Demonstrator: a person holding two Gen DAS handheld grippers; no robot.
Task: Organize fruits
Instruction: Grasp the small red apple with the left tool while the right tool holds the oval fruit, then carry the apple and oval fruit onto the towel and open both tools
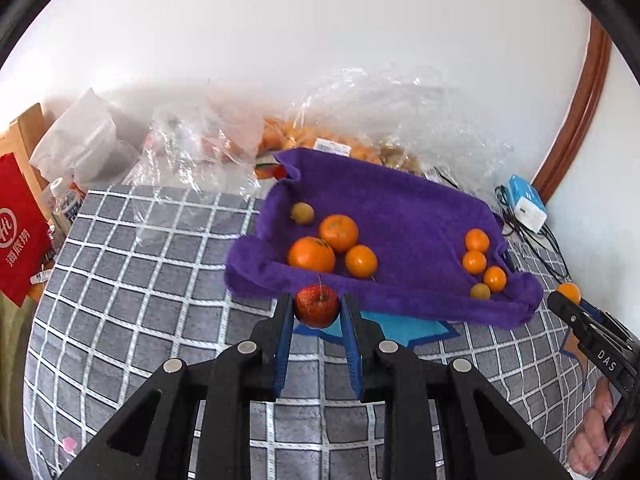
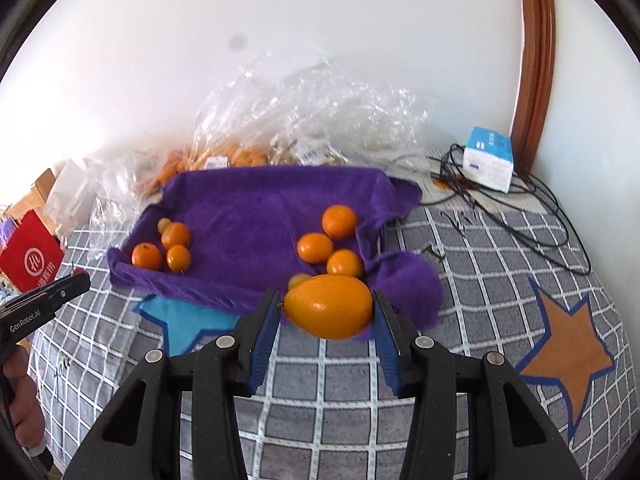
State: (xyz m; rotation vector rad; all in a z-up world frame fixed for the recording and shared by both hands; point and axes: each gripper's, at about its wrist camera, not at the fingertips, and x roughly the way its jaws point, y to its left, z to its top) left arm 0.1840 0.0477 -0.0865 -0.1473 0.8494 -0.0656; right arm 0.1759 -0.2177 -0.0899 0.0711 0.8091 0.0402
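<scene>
The left gripper is clamping a red fruit. The right gripper is gripping an oval orange fruit, fully visible only from its own camera, before the purple towel.

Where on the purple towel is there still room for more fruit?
The middle of the purple towel is bare, between the left cluster of oranges and the right cluster of oranges. The towel's far half is bare too. It is crowded along the near edge, where both clusters sit.
</scene>
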